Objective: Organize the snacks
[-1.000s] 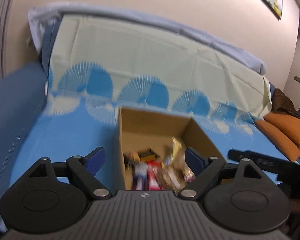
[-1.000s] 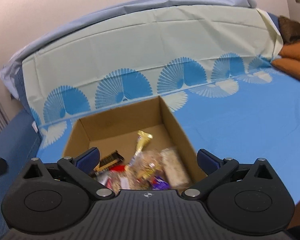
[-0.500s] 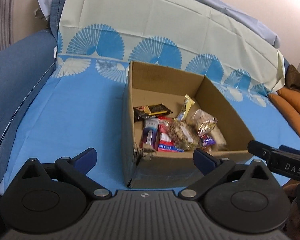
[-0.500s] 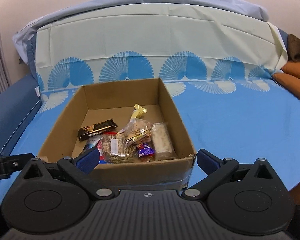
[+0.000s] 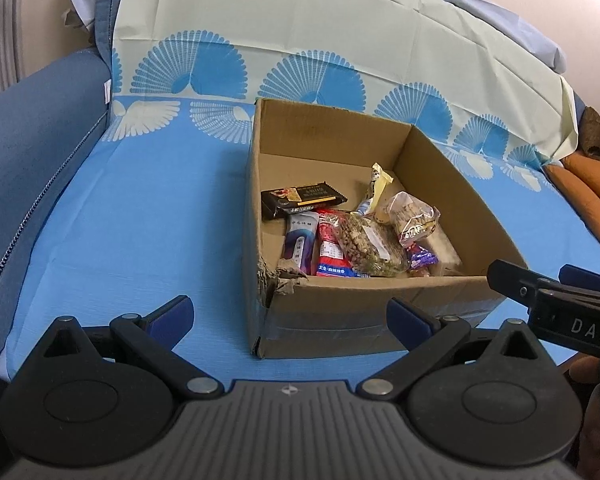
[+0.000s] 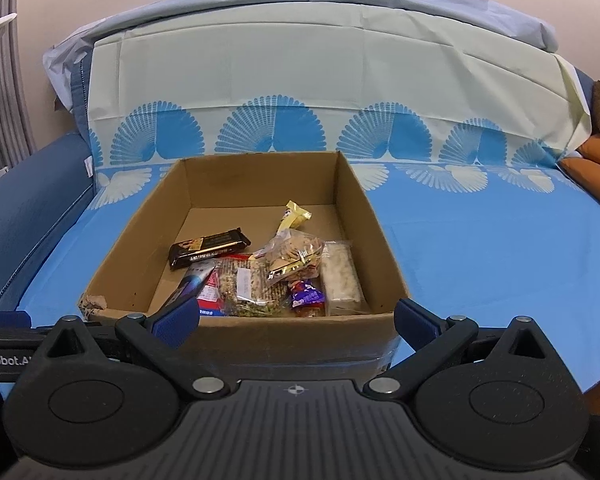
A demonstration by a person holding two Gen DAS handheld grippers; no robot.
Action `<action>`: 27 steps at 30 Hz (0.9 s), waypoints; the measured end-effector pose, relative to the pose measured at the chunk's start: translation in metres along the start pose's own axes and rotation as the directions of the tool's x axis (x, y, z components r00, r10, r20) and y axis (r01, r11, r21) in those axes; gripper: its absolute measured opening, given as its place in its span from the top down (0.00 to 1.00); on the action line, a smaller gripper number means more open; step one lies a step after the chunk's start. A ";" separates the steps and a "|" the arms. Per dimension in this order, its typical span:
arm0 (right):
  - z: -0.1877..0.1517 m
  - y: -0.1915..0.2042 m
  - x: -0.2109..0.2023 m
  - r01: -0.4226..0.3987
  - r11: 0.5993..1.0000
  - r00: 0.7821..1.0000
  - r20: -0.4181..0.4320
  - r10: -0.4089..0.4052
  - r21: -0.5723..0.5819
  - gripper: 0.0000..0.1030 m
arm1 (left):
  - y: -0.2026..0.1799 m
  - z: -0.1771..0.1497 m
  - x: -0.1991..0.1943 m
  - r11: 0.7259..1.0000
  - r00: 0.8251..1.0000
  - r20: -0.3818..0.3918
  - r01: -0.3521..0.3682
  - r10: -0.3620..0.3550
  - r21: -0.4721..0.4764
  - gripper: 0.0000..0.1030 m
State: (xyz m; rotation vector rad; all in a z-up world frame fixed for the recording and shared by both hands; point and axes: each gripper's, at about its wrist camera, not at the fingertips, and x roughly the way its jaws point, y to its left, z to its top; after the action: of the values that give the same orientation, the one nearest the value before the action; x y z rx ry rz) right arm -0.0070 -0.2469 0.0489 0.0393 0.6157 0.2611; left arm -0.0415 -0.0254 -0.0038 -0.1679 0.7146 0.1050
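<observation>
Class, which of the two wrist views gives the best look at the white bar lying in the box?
The right wrist view: the white bar lies in full sight along the box's right wall. In the left wrist view only a pale strip of it shows, behind the clear cookie bag and purple candy.

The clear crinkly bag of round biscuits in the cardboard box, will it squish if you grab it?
Probably: the clear crinkly bag of round biscuits looks puffy and loose, so it should crumple. The biscuits inside may crack under hard squeezing. Its shiny film could be slippery.
</observation>
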 end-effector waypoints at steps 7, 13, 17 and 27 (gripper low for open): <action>0.000 0.002 0.000 -0.013 1.000 1.000 0.002 0.013 -0.009 0.01 | -0.001 0.000 0.001 1.000 1.000 -0.002 -0.007 0.007 0.001 0.00; 0.000 0.004 0.000 -0.016 1.000 1.000 0.002 0.016 -0.020 0.01 | -0.002 0.000 0.001 1.000 1.000 -0.002 -0.009 0.009 0.002 0.00; 0.000 0.005 0.000 -0.018 1.000 1.000 0.002 0.018 -0.022 0.01 | -0.002 0.000 0.002 1.000 1.000 -0.002 -0.011 0.011 -0.001 0.00; 0.000 0.006 0.000 -0.019 1.000 1.000 0.003 0.019 -0.022 0.01 | -0.003 0.000 0.001 1.000 1.000 -0.001 -0.014 0.014 -0.001 0.00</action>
State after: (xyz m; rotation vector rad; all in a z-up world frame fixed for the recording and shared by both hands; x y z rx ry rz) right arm -0.0084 -0.2414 0.0491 0.0248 0.6098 0.2864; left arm -0.0400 -0.0281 -0.0042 -0.1638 0.7166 0.1182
